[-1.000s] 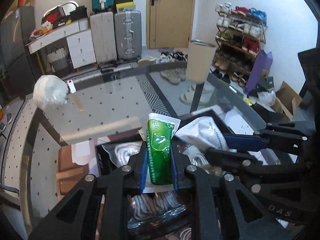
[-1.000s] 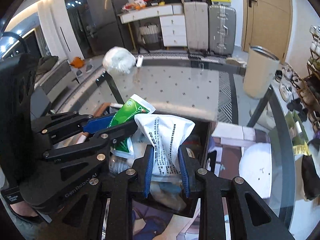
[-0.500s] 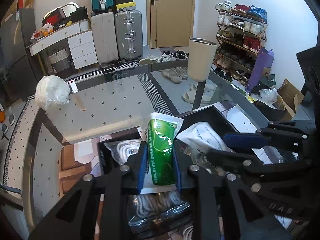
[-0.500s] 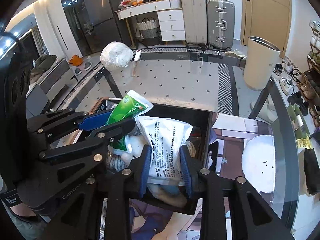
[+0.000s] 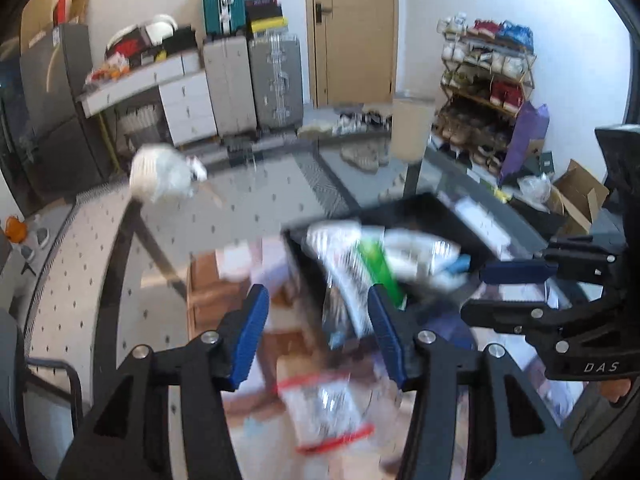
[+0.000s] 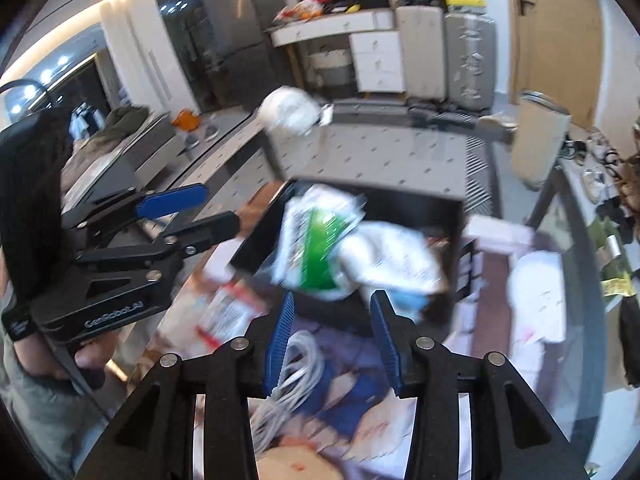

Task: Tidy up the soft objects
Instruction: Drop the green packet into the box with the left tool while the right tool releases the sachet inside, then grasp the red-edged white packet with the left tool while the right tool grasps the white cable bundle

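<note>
Table (image 5: 100, 248) of glass, black bin (image 6: 416, 204) on it, two packs inside.
Green pack (image 6: 320, 248) and white pack (image 6: 392, 260) lie together in the bin, both blurred. Left gripper (image 5: 316, 328) has just been opening; its jaws stand well apart, nothing pressed between them. Right gripper (image 6: 332, 340) has just been opening too, its jaws apart and empty, short of the bin. White bundle (image 5: 160, 174) sits far off on the glass.

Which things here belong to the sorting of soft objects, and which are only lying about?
Job: green pouch, white pouch, black box, left gripper, right gripper.

Lying about: white bundle, suitcases, shoe rack, cable coil.
</note>
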Demonstrator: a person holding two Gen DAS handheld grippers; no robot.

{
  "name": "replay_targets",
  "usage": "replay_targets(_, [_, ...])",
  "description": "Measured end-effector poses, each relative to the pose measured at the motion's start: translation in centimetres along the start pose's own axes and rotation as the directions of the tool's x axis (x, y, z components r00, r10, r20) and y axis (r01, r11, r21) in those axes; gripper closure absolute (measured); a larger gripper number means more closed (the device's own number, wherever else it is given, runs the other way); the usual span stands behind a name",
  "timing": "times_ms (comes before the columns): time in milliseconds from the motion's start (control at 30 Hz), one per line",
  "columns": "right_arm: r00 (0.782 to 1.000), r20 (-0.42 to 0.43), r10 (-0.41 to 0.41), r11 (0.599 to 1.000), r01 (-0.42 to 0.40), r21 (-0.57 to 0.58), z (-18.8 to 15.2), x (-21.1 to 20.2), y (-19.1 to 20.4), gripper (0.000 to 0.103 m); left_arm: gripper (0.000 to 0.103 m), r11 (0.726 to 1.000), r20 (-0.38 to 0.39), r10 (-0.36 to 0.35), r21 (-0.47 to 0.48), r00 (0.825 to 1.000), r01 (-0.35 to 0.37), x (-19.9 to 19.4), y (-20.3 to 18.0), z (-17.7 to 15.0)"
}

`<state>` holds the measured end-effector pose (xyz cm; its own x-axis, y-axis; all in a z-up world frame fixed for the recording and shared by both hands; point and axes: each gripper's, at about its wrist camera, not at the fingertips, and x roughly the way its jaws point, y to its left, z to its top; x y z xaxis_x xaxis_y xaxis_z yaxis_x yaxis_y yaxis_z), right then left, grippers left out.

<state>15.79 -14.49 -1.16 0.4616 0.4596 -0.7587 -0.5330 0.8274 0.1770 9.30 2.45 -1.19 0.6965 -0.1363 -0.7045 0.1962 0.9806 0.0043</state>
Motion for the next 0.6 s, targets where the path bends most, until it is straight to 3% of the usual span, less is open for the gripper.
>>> replay_targets(233, [0.995, -0.099, 0.007, 0.997, -0.014, -0.077, -2.6, 2.6, 3.4, 0.062, 0.051, 1.0, -0.122, -0.011, -0.022, 0.992, 0.009, 1.6, 0.8, -3.6])
replay_targets(433, [0.98, -0.195, -0.043, 0.994, 0.022, -0.106, -4.8, 5.4, 4.4, 0.061, 0.05, 1.0, -0.164, 0.006, 0.001, 0.986, -0.006, 2.4, 0.1, -5.1])
replay_targets(500, [0.98, -0.199, -0.024, 0.996, 0.006, -0.089, -5.3, 5.5, 4.2, 0.055, 0.05, 1.0, -0.185, -0.003, -0.002, 0.983, 0.002, 2.8, -0.2, -5.4])
replay_targets(600, [0.979, -0.201, -0.036, 0.996, 0.019, -0.087, -5.4, 5.4, 4.1, 0.054, 0.05, 1.0, -0.201, -0.019, 0.004, 0.979, 0.02, 3.2, -0.5, -5.6])
